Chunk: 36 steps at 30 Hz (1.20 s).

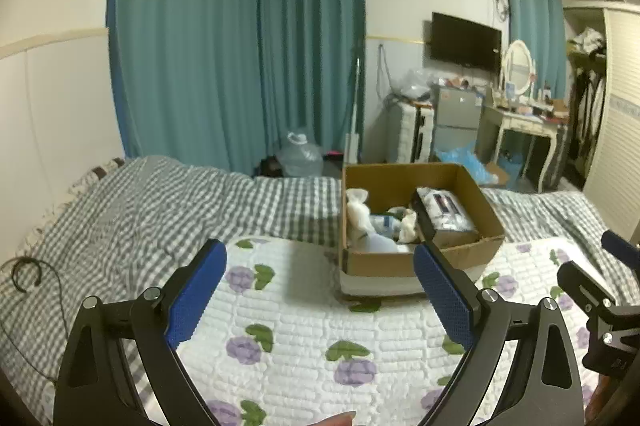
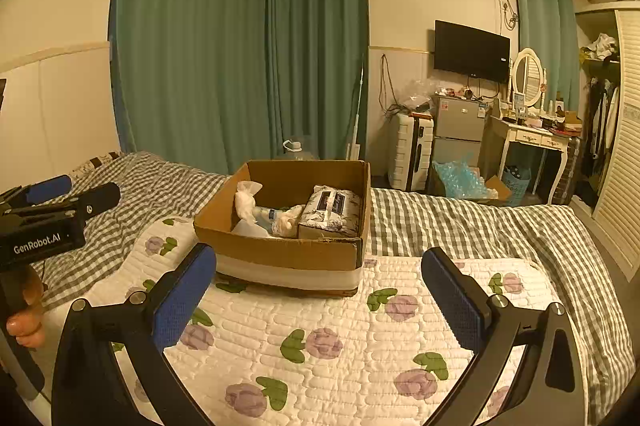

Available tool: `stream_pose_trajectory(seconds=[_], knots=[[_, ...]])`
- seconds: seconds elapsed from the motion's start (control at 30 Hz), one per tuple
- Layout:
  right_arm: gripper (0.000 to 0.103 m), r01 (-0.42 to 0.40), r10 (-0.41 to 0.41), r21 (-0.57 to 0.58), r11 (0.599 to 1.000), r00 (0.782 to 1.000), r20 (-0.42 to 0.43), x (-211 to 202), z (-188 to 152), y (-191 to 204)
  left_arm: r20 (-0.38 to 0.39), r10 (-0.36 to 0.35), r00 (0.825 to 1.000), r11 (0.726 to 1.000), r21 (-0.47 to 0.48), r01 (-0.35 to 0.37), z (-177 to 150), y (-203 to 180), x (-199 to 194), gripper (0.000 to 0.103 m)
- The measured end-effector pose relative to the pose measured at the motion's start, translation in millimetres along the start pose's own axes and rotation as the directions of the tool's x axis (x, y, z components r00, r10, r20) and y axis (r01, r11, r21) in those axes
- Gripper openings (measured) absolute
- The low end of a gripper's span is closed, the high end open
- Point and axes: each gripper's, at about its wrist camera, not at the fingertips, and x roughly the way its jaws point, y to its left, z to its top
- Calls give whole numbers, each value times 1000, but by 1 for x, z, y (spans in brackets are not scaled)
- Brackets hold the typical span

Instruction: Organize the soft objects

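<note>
An open cardboard box (image 1: 416, 260) (image 2: 280, 246) stands on a white quilted pad with purple flowers (image 1: 304, 326) (image 2: 340, 338) on the bed. Inside lie a white soft toy (image 1: 360, 216) (image 2: 246, 204), a wrapped tissue pack (image 1: 446, 212) (image 2: 332, 212) and other soft items. My left gripper (image 1: 320, 290) is open and empty, above the pad in front of the box. My right gripper (image 2: 320, 294) is open and empty, also in front of the box. The left gripper shows at the left edge of the right wrist view (image 2: 52, 202).
A grey checked duvet (image 1: 140, 210) (image 2: 460, 226) covers the bed. A black cable (image 1: 24, 274) lies on it at left. Beyond the bed stand teal curtains (image 2: 240, 46), a water jug (image 1: 300, 154), a suitcase (image 2: 410, 154), a small fridge (image 2: 458, 126) and a dressing table (image 2: 532, 138).
</note>
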Motion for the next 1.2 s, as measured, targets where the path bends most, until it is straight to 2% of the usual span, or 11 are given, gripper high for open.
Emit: stream_pose_trajectory(seconds=[1.2], knots=[[103, 6, -6, -6, 1000, 1000, 5, -10, 5, 5, 0, 32, 999, 999, 16, -32, -2, 0, -6, 96]])
